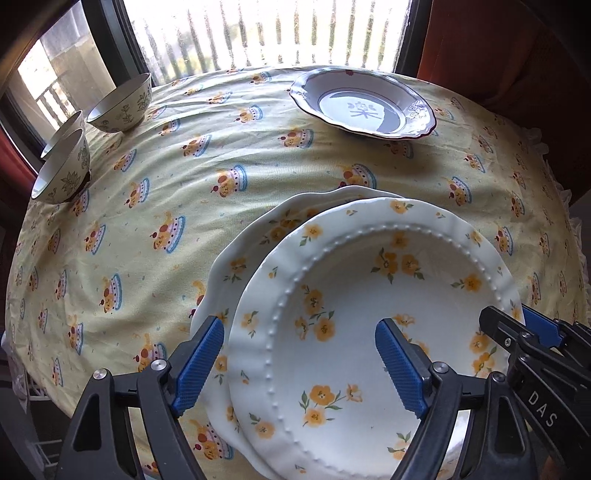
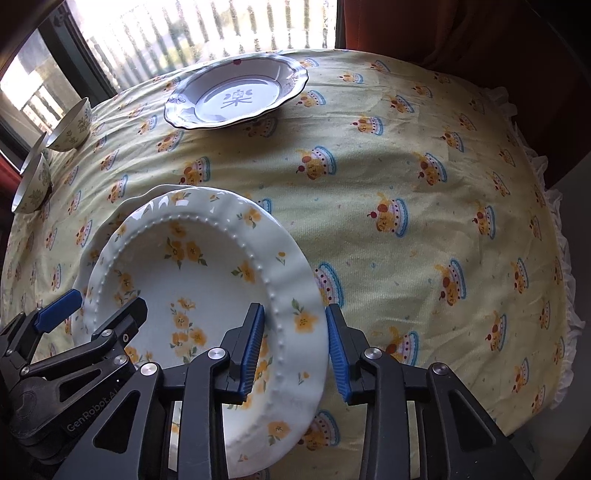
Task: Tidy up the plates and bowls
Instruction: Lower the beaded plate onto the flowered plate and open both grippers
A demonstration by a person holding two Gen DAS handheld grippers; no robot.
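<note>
A white plate with yellow flowers (image 1: 373,314) lies on a second matching plate (image 1: 243,254), offset to its right. My left gripper (image 1: 299,363) is open, its fingers straddling the top plate's left rim. My right gripper (image 2: 295,345) is open with its fingers (image 2: 251,347) on either side of the top plate's right rim (image 2: 299,317); I see a gap at the outer pad. The lower plate (image 2: 122,218) peeks out behind. A blue-rimmed plate (image 1: 362,105) sits far on the table, also in the right wrist view (image 2: 236,96). Three patterned bowls (image 1: 122,103) stand far left.
The table wears a yellow cloth with cake prints (image 1: 155,206), with a frilled edge at right (image 2: 565,295). A bright window (image 1: 266,33) lies beyond the far edge. Two of the bowls (image 1: 62,170) are nested. Bare cloth fills the right half (image 2: 443,206).
</note>
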